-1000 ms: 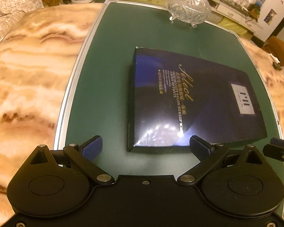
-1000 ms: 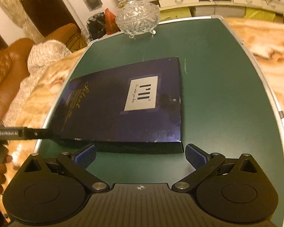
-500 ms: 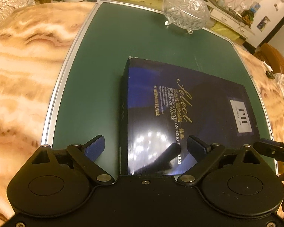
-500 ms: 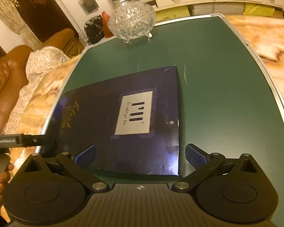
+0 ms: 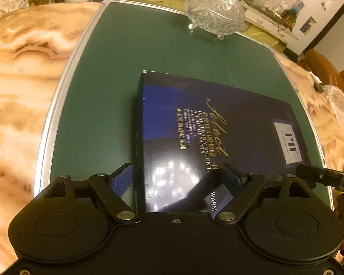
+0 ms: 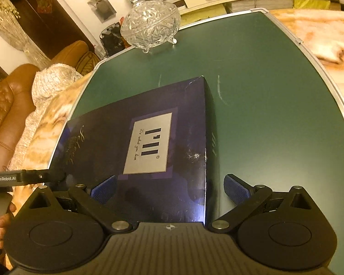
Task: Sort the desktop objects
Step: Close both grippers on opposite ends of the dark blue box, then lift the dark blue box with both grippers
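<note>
A flat dark blue box (image 5: 217, 133) with gold lettering and a silver label lies on the green mat (image 5: 107, 87). It also shows in the right wrist view (image 6: 149, 142). My left gripper (image 5: 178, 178) is open over the box's near left corner, one finger beside the left edge, the other above the top. My right gripper (image 6: 169, 189) is open over the box's near right corner, its right finger (image 6: 235, 188) off the box's side above the mat.
A cut-glass lidded bowl (image 5: 214, 11) stands at the far edge of the mat, and shows in the right wrist view (image 6: 150, 25). Marble tabletop (image 5: 18, 87) surrounds the mat. A sofa (image 6: 9, 105) stands to the left.
Both grippers have moved forward over the box's near edge, so the box now reaches between the fingers. Both stay open.
</note>
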`<state>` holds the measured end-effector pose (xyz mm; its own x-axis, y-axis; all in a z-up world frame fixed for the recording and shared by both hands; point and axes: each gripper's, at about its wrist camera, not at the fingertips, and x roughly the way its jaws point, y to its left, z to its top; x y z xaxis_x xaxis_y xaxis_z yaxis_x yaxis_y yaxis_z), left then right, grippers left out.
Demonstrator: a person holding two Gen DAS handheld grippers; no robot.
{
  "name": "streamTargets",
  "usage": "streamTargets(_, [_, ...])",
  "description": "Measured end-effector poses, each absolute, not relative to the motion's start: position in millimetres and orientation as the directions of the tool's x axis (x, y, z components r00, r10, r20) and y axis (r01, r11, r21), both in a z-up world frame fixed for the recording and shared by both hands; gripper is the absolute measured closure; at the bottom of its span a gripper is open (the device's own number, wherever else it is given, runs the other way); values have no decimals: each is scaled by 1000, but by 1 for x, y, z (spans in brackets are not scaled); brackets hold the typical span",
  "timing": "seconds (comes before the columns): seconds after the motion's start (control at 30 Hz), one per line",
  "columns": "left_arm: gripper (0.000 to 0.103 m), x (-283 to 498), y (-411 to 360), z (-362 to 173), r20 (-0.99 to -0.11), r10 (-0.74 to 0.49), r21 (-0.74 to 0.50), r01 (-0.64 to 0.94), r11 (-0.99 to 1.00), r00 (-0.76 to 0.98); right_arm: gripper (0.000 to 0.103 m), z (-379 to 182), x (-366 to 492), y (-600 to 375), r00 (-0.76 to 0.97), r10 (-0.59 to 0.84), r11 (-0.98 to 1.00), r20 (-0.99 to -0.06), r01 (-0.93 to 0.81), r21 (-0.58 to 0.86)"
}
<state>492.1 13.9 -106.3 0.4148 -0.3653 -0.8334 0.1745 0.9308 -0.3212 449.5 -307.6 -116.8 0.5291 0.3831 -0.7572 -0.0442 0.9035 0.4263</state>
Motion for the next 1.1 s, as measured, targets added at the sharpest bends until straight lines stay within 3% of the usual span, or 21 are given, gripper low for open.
streamTargets(0.23, [20,497,15,-110,-829,-377,-335,173,926,413,7,-125,452,-310,525,402,892,-750,-40,450])
streamTargets(0.57, [13,507,23,-124,-813,-432,-412,139,901,391,6,-131,454,-313,537,417,878,-734,-29,478])
streamTargets(1.1, [26,494,14,-109,-835,-376,-344,151,927,402,17,-126,449,-315,534,425,871,-730,-22,491])
